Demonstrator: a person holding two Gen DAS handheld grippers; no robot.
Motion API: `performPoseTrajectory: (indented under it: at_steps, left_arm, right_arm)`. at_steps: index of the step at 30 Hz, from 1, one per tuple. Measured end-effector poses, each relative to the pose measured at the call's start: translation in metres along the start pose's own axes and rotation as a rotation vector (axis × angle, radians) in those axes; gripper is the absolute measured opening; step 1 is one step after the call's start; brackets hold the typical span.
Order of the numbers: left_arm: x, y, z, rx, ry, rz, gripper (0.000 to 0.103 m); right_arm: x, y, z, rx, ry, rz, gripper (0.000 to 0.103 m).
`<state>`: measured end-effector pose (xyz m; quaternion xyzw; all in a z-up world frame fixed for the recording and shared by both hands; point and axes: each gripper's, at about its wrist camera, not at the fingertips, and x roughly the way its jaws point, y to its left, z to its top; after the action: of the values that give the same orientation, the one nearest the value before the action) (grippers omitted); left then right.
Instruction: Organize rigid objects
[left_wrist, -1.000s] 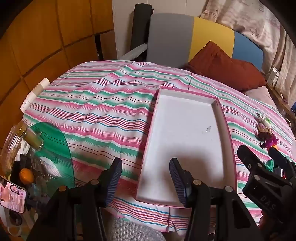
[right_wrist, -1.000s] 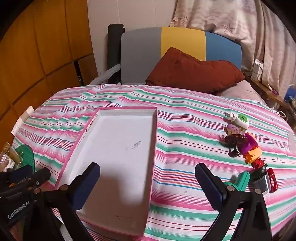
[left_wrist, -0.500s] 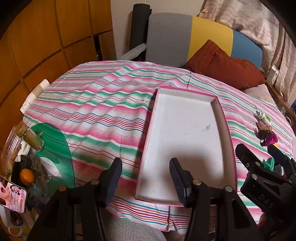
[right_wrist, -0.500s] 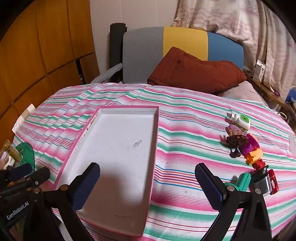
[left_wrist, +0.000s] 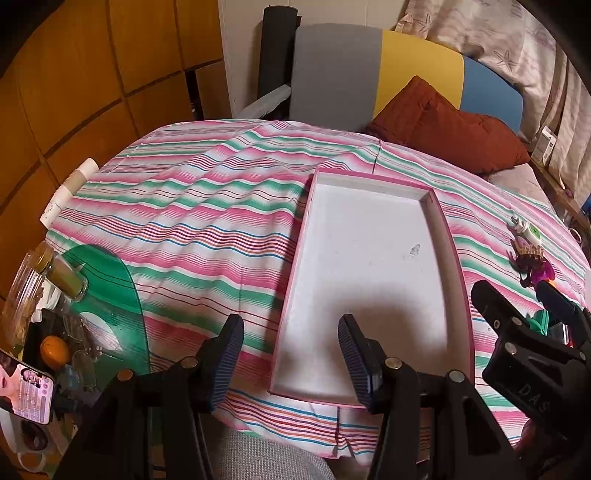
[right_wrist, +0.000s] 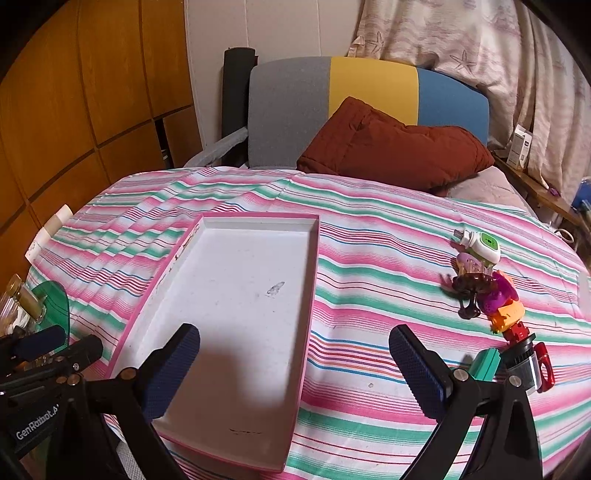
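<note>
Nearby, a shallow pink-rimmed white tray (right_wrist: 229, 295) lies flat, stained.

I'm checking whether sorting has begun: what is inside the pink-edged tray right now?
Nothing has gone into the tray: only its bare white floor shows, with a small grey smudge. The right gripper covers a near part. The small objects lie on the striped cloth.

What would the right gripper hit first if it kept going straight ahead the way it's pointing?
Probably the striped bedspread just right of the pink-rimmed tray; the open right gripper straddles that rim. Depth is hard to judge.
</note>
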<state>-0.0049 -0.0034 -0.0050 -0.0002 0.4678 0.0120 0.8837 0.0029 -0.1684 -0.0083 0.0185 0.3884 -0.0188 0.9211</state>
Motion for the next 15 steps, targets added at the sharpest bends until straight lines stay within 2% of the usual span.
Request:
performPoseTrajectory:
  at_steps: [15]
  left_arm:
    - [0.001, -0.004, -0.001, 0.009, 0.007, -0.002, 0.054]
  right_arm:
    - [-0.008, -0.009, 0.002, 0.041, -0.023, 0.03, 0.103]
